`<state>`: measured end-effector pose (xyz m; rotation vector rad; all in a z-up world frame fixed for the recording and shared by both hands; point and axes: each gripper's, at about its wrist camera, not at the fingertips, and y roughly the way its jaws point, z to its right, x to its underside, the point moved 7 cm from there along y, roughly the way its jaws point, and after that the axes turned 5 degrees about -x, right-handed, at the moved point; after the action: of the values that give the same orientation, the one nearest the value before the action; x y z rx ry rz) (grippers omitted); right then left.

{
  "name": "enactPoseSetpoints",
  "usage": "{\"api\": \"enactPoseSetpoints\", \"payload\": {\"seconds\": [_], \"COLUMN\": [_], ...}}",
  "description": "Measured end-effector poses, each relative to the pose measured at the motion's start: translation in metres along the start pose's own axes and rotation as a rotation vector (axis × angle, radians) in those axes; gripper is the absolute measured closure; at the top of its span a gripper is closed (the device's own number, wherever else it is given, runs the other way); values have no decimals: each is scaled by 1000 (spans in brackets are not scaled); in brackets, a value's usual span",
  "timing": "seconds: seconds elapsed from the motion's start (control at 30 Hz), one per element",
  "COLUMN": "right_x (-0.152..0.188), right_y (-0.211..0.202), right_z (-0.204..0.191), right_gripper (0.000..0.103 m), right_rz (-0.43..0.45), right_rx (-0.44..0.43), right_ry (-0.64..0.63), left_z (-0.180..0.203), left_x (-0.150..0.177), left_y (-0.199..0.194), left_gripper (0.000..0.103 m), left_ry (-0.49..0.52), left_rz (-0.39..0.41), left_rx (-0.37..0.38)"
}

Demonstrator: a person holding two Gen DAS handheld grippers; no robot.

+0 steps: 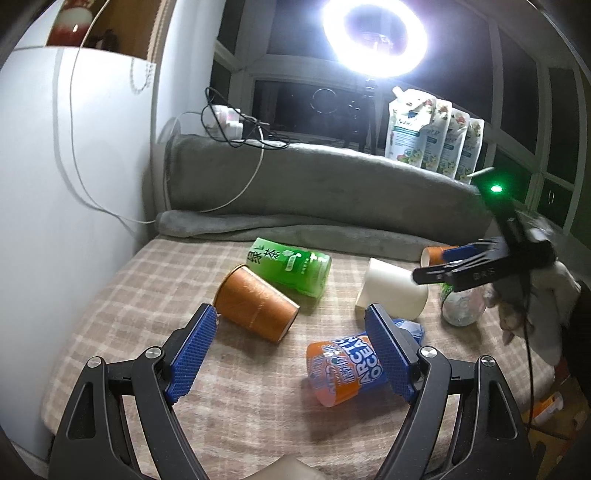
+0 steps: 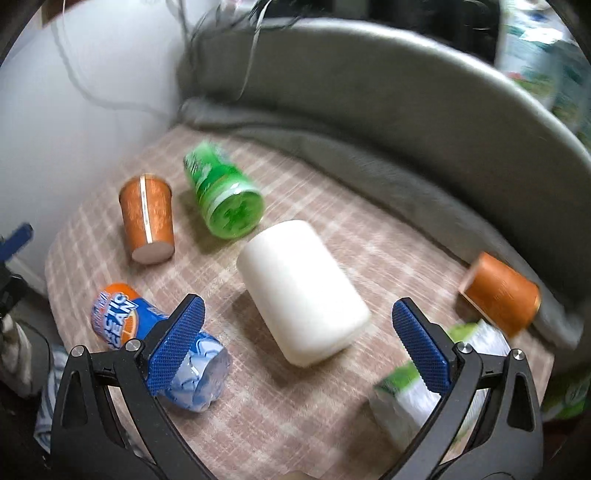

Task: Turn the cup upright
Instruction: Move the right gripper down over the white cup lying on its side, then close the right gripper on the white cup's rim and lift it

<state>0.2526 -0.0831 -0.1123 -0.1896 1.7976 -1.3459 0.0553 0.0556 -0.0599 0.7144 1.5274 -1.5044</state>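
Note:
Several cups lie on their sides on a checked cloth (image 1: pixel 147 295). An orange paper cup (image 1: pixel 255 308) lies just beyond my left gripper (image 1: pixel 291 354), which is open and empty. A white cup (image 2: pixel 303 291) lies ahead of my right gripper (image 2: pixel 297 354), which is open and empty above it. The white cup (image 1: pixel 393 293) also shows in the left wrist view, with the right gripper (image 1: pixel 436 266) over it. A second orange cup (image 2: pixel 500 293) lies at the far right.
A green tea bottle (image 1: pixel 291 271) and an orange-blue Arctic Ocean bottle (image 1: pixel 343 369) lie on the cloth. A green-white package (image 2: pixel 432 387) sits under my right finger. A grey blanket (image 1: pixel 314 181) rings the back. A ring light (image 1: pixel 375 35) and refill pouches (image 1: pixel 432 134) stand behind.

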Motion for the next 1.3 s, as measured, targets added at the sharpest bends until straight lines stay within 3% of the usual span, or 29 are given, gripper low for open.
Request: {"api": "enactPoseSetpoints", "payload": {"seconds": [0.17,0.47,0.9,1.3], "right_x": [-5,-3,-5,-15], "right_y": [34,62,59,35], "right_z": [-4,-1,2,23], "right_gripper": [0,10,18,21], "right_rz": [-120,-230,-208,-89], "right_rx": [11,30,54,66], "right_ry": [-61,-107,-100,24], "left_z": [-10,-23,-24,-24], "left_x": [-1,0,2,3], "left_y": [1,5,9,10], "left_gripper": [21,21,21,21], "left_ry": [-19,-50,-48,-49], "left_rz": [-6,-18,-27,-25], "left_rx": [-4,-19,-14,-16]}}
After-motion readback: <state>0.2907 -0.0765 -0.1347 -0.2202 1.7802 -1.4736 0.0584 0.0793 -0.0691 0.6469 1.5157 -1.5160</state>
